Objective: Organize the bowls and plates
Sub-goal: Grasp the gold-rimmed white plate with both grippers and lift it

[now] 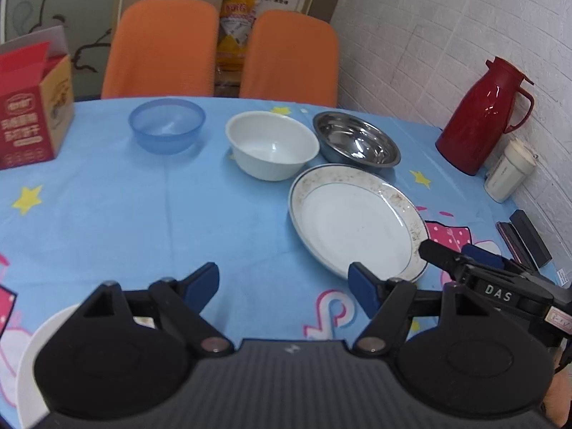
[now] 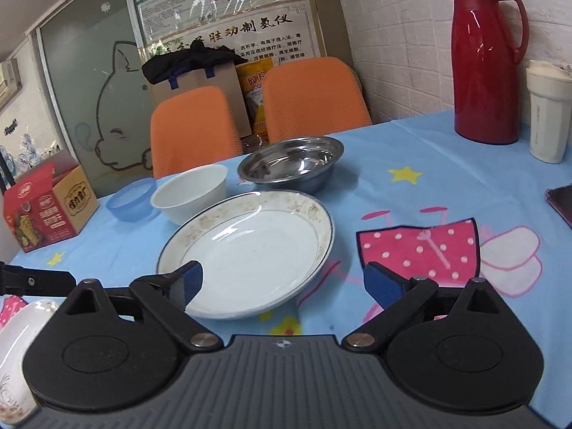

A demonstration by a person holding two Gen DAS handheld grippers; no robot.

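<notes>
A floral-rimmed white plate (image 1: 357,221) (image 2: 250,250) lies on the blue tablecloth. Behind it stand a blue plastic bowl (image 1: 166,127) (image 2: 132,202), a white bowl (image 1: 271,144) (image 2: 191,193) and a steel bowl (image 1: 357,141) (image 2: 291,162), all upright and apart. My left gripper (image 1: 282,282) hangs open over bare cloth to the left of the plate, with nothing between its pads. My right gripper (image 2: 286,284) (image 1: 454,254) is open at the plate's near right rim, its left pad over the rim. A second white plate (image 1: 32,357) (image 2: 14,350) shows at the lower left, mostly hidden.
A red thermos jug (image 1: 482,118) (image 2: 486,60) and a white tumbler (image 1: 509,171) (image 2: 548,114) stand by the brick wall on the right. A red carton (image 1: 32,114) (image 2: 46,207) sits at the table's left. Two orange chairs (image 1: 221,53) stand behind the far edge. Dark cases (image 1: 525,246) lie at the right.
</notes>
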